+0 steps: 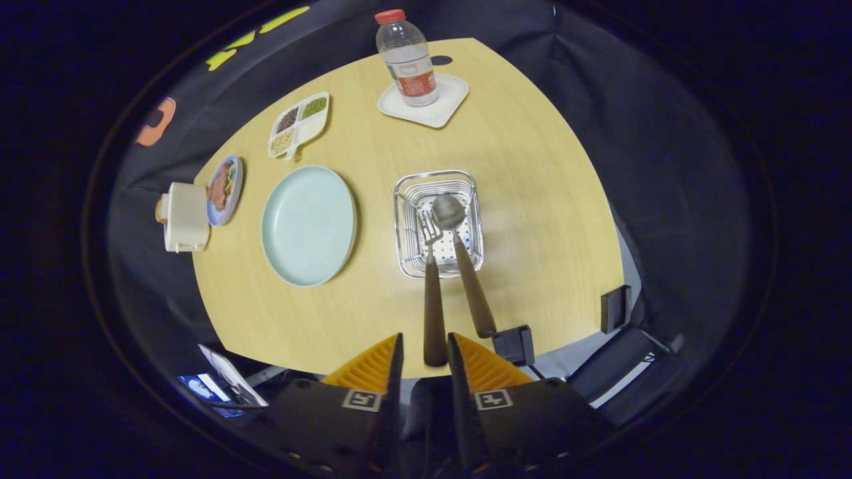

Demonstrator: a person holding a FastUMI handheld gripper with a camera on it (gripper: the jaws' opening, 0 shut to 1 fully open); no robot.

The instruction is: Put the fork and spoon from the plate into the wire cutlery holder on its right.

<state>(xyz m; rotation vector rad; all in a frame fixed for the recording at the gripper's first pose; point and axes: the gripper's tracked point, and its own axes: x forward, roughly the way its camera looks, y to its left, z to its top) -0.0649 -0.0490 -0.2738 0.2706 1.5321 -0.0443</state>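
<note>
- Gripper [426, 352] straddles the fork [432, 293] handle's end; whether its fingers pinch it is unclear.
- Fork and spoon [459, 253] lean in the wire cutlery holder [406, 199]; a nudge could tip either out.

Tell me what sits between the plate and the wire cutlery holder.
Nothing: in the gripper view only bare table separates the plate from the holder, which holds the spoon and fork. The jaws of the gripper flank the fork's handle end.
</note>
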